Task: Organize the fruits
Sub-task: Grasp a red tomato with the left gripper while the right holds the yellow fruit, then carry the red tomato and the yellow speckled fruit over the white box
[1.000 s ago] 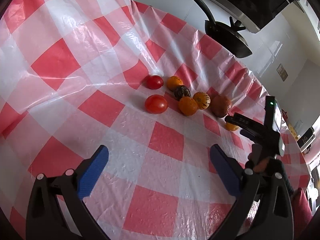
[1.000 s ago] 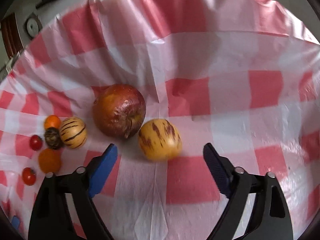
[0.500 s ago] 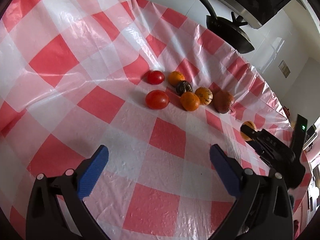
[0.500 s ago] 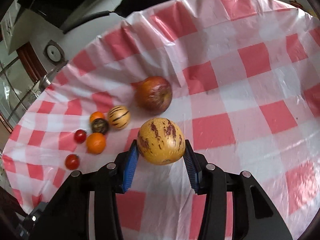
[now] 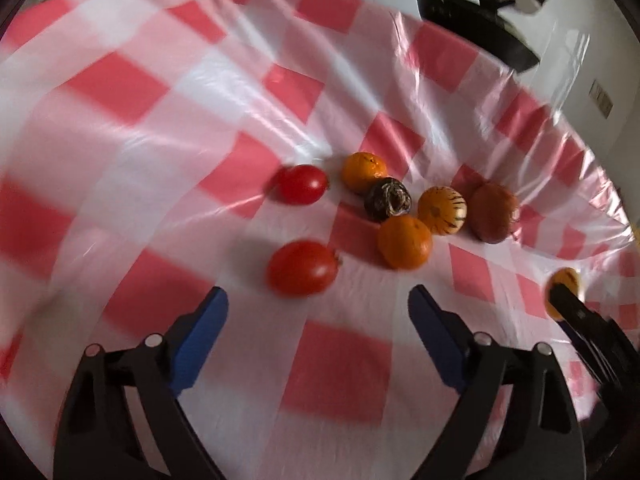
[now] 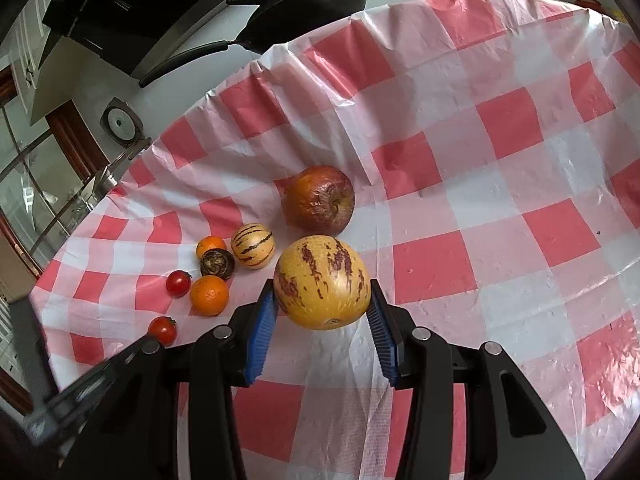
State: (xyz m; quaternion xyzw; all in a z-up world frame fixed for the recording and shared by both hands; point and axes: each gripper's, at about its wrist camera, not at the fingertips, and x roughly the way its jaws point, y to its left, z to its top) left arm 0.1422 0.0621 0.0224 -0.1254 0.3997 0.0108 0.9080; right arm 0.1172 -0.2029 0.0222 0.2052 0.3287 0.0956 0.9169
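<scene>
The left gripper [image 5: 318, 320] has swung nearer the tomato [image 5: 302, 267], its jaws closing with nothing between them. The right gripper [image 6: 322, 320] now clamps the melon [image 6: 322, 282], lifted off the cloth [image 6: 500, 208], just before the apple [image 6: 319, 200]. Other fruits sit clustered to its left.

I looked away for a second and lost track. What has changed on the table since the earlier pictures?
The right gripper closed on the big yellow streaked fruit and lifted it off the checked cloth. The left gripper moved in toward the nearer tomato, its jaws closing with nothing between them. The other fruits stayed put, among them the brown apple.
</scene>
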